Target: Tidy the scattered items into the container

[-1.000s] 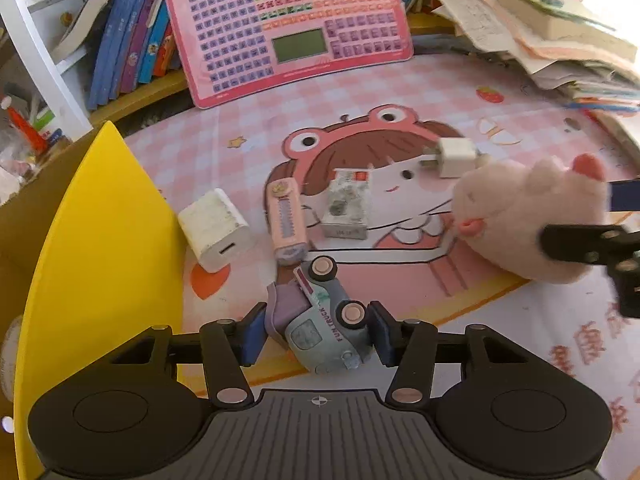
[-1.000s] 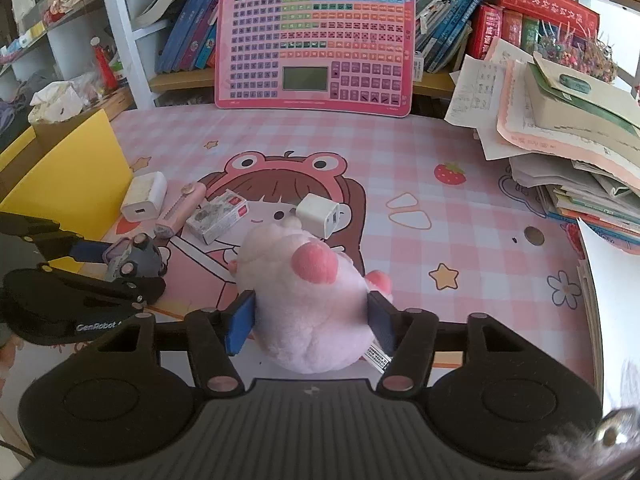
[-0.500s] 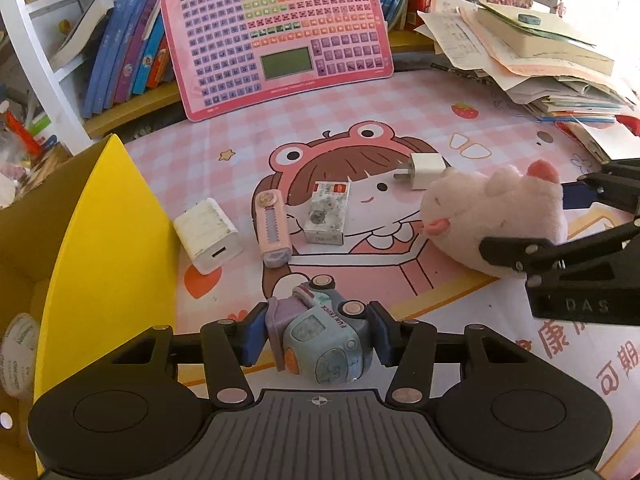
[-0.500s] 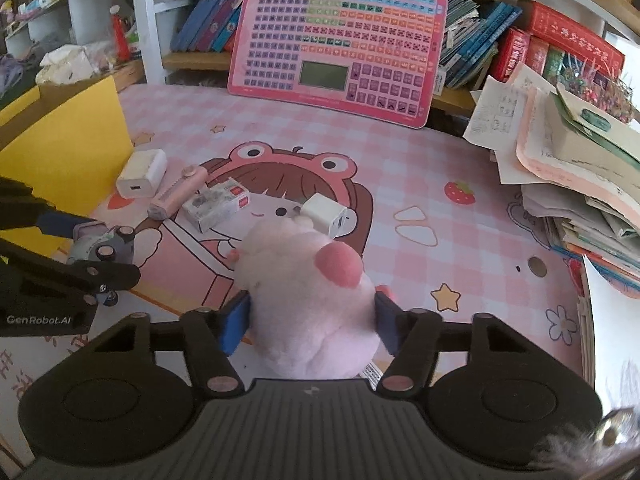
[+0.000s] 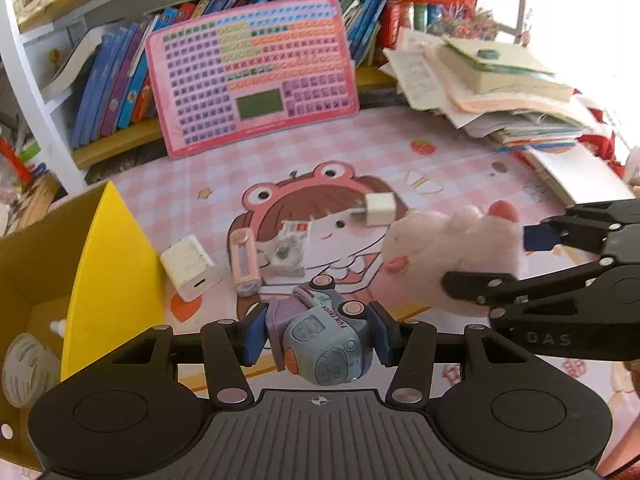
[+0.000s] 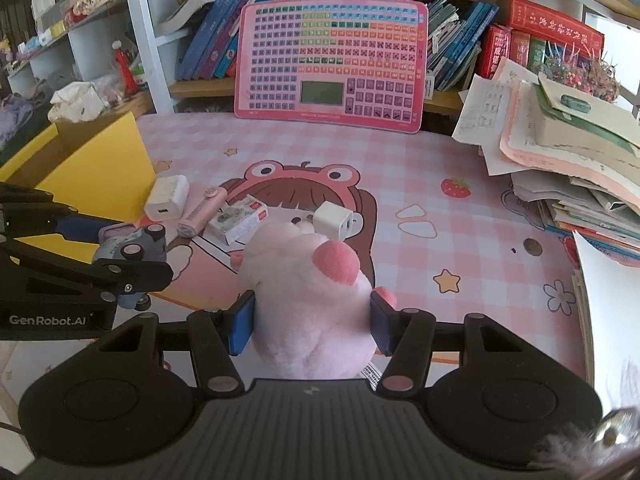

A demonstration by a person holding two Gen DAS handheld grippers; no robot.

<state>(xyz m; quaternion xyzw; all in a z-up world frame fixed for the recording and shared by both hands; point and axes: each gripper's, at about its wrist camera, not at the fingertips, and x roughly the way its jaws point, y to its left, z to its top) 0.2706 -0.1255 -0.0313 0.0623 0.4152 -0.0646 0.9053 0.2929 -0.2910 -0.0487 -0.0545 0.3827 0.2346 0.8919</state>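
Both items gripped beside the yellow cardboard box [image 5: 100, 280].
The small grey-blue plastic toy truck [image 5: 324, 340] is clamped in the left gripper [image 5: 320, 334]; the right gripper [image 6: 312, 324] is closing on the pink plush toy [image 6: 308, 300], apparently lifted. Each should be carried over the box wall before release.

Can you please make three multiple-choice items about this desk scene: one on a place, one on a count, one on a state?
1. Where is the yellow box?
A. At the mat's left edge
B. On the paper pile
C. Behind the pink keyboard board

2. How many white chargers lie on the mat?
A. One
B. Two
C. Four

3. What is the state of the toy truck?
A. Lying in the box
B. Clamped in the left tongs
C. Under the plush

Answers:
1 A, its yellow wall rises left of the mat.
2 B, the large charger and the small charger.
3 B, both pads press its sides.
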